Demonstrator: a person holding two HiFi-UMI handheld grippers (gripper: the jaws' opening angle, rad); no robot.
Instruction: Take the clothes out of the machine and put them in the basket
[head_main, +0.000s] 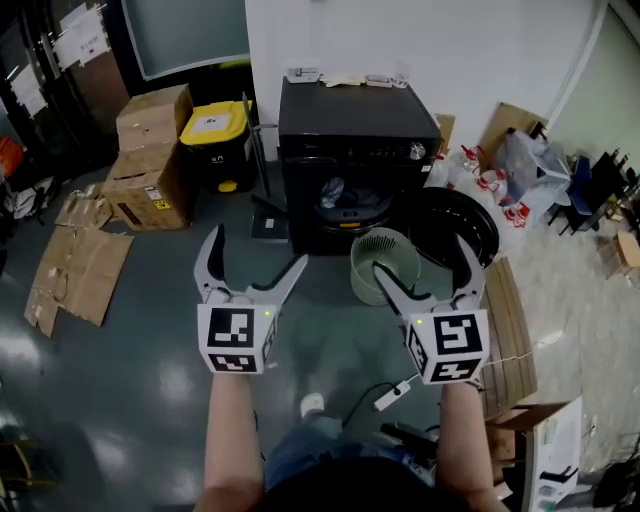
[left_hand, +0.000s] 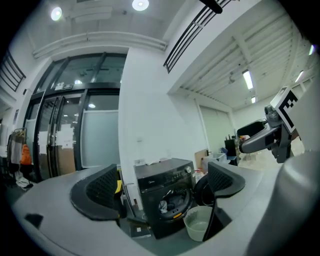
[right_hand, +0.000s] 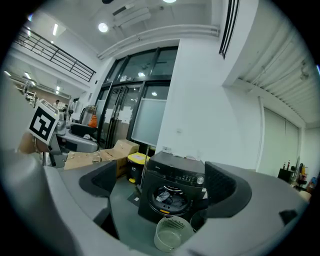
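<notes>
A black front-loading machine (head_main: 355, 160) stands against the white wall, its round door (head_main: 458, 228) swung open to the right. Grey and dark clothes (head_main: 340, 192) lie inside the drum, also seen as clothes (right_hand: 165, 197) in the right gripper view. A pale green basket (head_main: 378, 264) sits empty on the floor just before the opening. My left gripper (head_main: 252, 268) and right gripper (head_main: 425, 268) hover open and empty well short of the machine, side by side. In the left gripper view the machine (left_hand: 162, 197) and basket (left_hand: 198, 223) lie between the jaws.
Cardboard boxes (head_main: 150, 160) and a yellow-lidded bin (head_main: 217, 140) stand left of the machine, flattened cardboard (head_main: 75, 265) on the floor. A wooden board (head_main: 505, 340) and a white cable plug (head_main: 390, 396) lie at the right near my feet. Bags and chairs (head_main: 560, 175) crowd the far right.
</notes>
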